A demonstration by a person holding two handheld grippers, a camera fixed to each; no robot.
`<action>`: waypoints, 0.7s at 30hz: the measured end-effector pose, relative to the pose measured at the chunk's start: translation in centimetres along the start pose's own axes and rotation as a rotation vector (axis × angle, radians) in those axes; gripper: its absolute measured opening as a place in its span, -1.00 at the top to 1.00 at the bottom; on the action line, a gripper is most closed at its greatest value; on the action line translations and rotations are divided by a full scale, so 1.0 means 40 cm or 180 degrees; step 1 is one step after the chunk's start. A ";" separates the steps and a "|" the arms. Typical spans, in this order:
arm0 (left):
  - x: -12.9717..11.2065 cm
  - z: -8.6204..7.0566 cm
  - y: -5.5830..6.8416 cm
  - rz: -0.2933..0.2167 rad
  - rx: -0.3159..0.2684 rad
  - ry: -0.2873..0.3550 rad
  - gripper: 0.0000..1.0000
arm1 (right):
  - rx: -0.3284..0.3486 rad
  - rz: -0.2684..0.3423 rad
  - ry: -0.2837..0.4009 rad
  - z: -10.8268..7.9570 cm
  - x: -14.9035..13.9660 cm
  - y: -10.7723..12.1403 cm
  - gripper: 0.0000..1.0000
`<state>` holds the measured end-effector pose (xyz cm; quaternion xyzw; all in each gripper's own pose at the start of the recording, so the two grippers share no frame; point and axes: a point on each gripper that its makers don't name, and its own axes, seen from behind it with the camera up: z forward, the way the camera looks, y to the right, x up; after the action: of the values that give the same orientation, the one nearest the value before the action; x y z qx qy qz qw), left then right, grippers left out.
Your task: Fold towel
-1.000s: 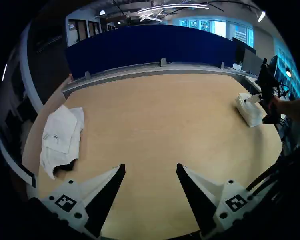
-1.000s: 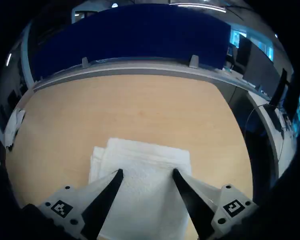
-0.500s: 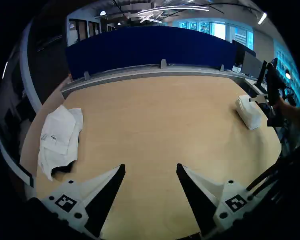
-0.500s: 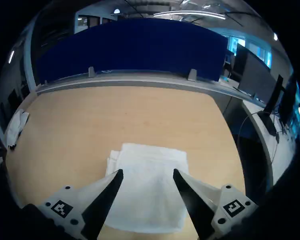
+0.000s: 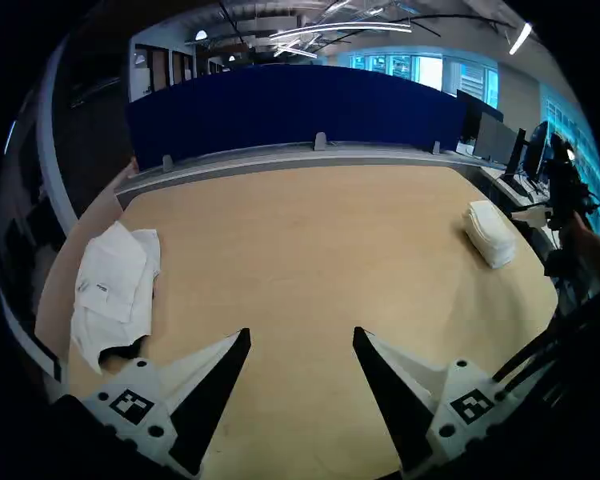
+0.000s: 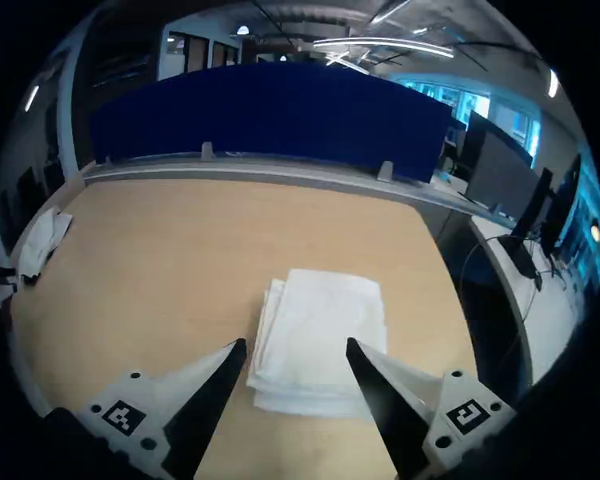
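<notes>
Neatly folded towel (image 6: 324,320) rests on table (image 6: 164,248); right gripper (image 6: 294,344) jaws apart.

The folded towel (image 6: 320,340) is white terry cloth with a nubbly pile, the table (image 6: 164,240) smooth, matt pale wood grain, the divider (image 6: 260,112) matt blue fabric, the right gripper (image 6: 295,341) matt white plastic faced in black.

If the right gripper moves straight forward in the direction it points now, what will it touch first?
Most likely the folded towel, which lies on the table just ahead of the open right gripper. Depth is unclear, so it might instead pass over the towel and meet the table beyond.
</notes>
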<state>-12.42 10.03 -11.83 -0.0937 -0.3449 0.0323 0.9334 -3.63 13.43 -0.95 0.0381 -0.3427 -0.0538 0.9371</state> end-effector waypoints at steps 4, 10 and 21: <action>0.010 0.007 -0.004 0.0013 -0.0033 0.0055 -0.91 | -0.0057 -0.0031 0.0032 -0.045 -0.015 -0.028 -0.94; 0.037 0.024 -0.023 -0.0004 -0.0006 0.0195 -0.91 | -0.0046 0.0013 0.0211 -0.097 -0.007 -0.085 -0.94; 0.087 0.027 -0.052 0.0001 0.0041 0.0405 -0.91 | -0.0005 0.0268 0.0808 -0.183 0.068 -0.161 -0.94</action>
<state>-10.49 8.58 -8.38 -0.0896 -0.2847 0.0286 0.9540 2.69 6.95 -5.49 0.0295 -0.2227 -0.0095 0.9744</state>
